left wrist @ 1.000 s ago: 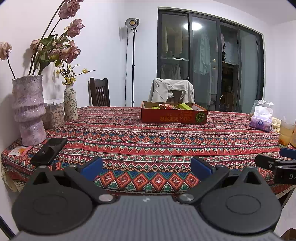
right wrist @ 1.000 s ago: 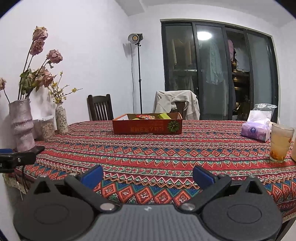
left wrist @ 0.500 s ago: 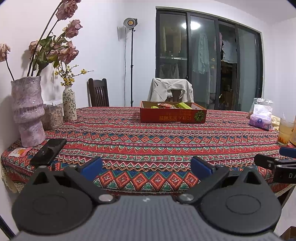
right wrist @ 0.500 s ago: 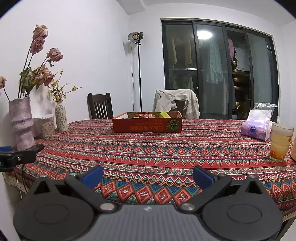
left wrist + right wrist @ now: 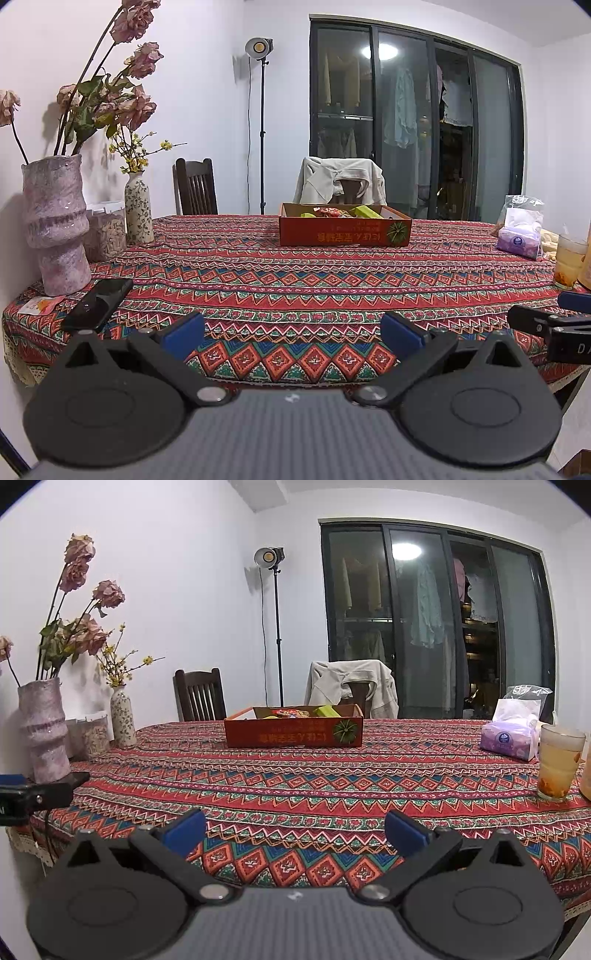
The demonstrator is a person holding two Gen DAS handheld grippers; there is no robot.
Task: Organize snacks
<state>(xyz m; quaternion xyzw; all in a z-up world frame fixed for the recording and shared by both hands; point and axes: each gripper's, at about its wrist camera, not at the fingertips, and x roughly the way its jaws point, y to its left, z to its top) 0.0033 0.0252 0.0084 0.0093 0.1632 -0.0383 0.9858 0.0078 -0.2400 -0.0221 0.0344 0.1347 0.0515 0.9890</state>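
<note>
A shallow red cardboard box (image 5: 345,232) (image 5: 293,731) stands far across the patterned tablecloth, holding several snack packets, green and orange among them (image 5: 343,212) (image 5: 303,712). My left gripper (image 5: 291,336) hovers open over the table's near edge, blue pads wide apart, nothing between them. My right gripper (image 5: 293,830) is likewise open and empty near the front edge. Each gripper's tip shows at the side of the other's view: the right one (image 5: 546,325), the left one (image 5: 33,797).
Two vases with dried flowers (image 5: 55,225) (image 5: 138,208) and a jar (image 5: 105,230) stand at the left. A black phone (image 5: 98,302) lies near them. A tissue pack (image 5: 511,734) and a glass of drink (image 5: 559,762) stand at the right. Chairs stand behind the table.
Both views have dipped slightly, so the table looks flatter and the box a bit lower in frame. Both grippers stay open and empty.
</note>
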